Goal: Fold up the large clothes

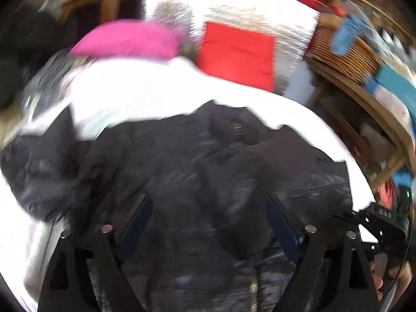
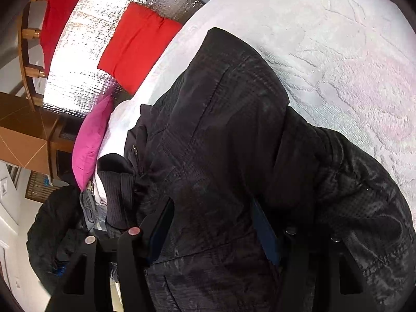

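Note:
A black quilted jacket [image 1: 208,156] lies spread on a white bedspread [image 1: 130,85], its zip running down toward the camera. My left gripper [image 1: 209,213] hovers just above it with the jaws wide apart and no fabric pinched; this view is motion-blurred. In the right wrist view the jacket [image 2: 221,130] is bunched into thick folds on the bedspread [image 2: 338,52]. My right gripper [image 2: 212,223] has a bulky fold of it filling the gap between its fingers. The right gripper [image 1: 377,223] also shows at the lower right of the left wrist view, with a hand behind it.
A pink pillow [image 2: 91,140] and a red pillow [image 2: 137,44] lean at the bed's head against a silver foil panel [image 2: 104,13]. A second dark garment [image 2: 52,228] lies at the bed's edge. Wooden shelves [image 1: 351,52] stand to the right.

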`<move>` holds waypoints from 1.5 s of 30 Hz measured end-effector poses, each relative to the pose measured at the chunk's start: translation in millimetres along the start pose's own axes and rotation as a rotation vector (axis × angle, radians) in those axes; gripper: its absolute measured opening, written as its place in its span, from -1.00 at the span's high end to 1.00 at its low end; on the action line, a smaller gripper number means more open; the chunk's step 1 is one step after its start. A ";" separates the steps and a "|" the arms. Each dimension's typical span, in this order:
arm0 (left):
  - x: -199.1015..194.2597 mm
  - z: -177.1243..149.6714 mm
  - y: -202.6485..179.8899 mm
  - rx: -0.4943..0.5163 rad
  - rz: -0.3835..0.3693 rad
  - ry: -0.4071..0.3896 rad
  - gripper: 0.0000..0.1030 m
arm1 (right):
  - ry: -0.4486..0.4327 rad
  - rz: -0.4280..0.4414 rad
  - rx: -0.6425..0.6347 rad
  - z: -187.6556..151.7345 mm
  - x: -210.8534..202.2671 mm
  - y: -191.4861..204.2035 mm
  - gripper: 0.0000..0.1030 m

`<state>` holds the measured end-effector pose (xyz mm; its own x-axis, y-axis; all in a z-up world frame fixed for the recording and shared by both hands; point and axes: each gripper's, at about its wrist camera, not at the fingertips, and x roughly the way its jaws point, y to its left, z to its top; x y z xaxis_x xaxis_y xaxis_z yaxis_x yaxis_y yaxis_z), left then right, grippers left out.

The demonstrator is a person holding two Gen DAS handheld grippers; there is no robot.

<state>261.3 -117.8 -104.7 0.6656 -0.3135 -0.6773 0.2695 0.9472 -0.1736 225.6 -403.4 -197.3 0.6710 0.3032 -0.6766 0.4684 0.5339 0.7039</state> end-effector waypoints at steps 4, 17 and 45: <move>10.5 6.8 -38.2 0.129 0.083 0.002 -0.79 | 0.012 0.004 -0.011 2.9 0.8 -1.2 -0.27; 43.4 19.3 -45.0 0.215 0.152 0.033 0.26 | -0.265 -0.032 -0.168 64.2 -60.1 -1.3 -0.30; 38.6 12.2 133.3 -0.305 -0.109 0.232 -0.53 | -0.335 -0.300 -0.253 47.9 -44.4 23.5 -0.61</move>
<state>331.5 -4.5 -145.3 0.4597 -0.4233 -0.7807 0.0877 0.8964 -0.4344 234.3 -442.2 -140.4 0.6951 -0.1398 -0.7052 0.5427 0.7454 0.3871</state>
